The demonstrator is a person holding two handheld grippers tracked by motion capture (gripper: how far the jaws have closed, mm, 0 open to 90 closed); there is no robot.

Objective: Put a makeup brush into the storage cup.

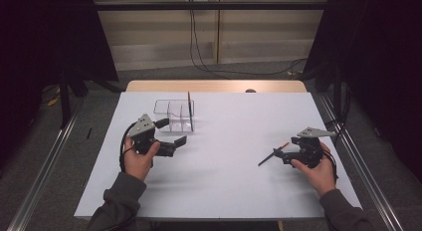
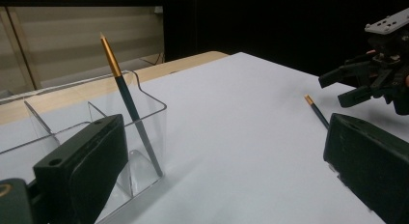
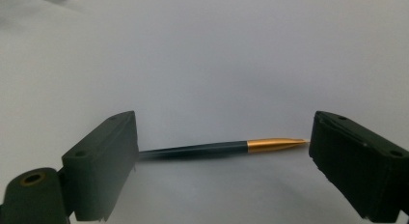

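A white, matte table top (image 1: 219, 181) with a pale wooden strip along its far edge carries everything; its surface is smooth and unmarked, and no writing can be read anywhere. Toward the far left stands a clear plastic organiser (image 1: 173, 114), thin-walled and glossy, split by dividers into compartments; in the left gripper view one pen (image 2: 129, 105) leans in its near corner compartment, slim, with a dark teal barrel and a tapered gold end pointing up. The left gripper (image 1: 180, 141), black and blocky with a grey three-cornered plate on top, sits just in front of the organiser in the person's left hand (image 1: 138, 159); its jaws stand wide apart, released, with nothing between them. The right gripper (image 1: 278, 152) rests low at the right side in the right hand (image 1: 318, 171), jaws likewise spread; a second pen (image 3: 222, 148) of the same dark barrel and gold tip lies flat on the table between them, its gold point close by one jaw, ungrasped.
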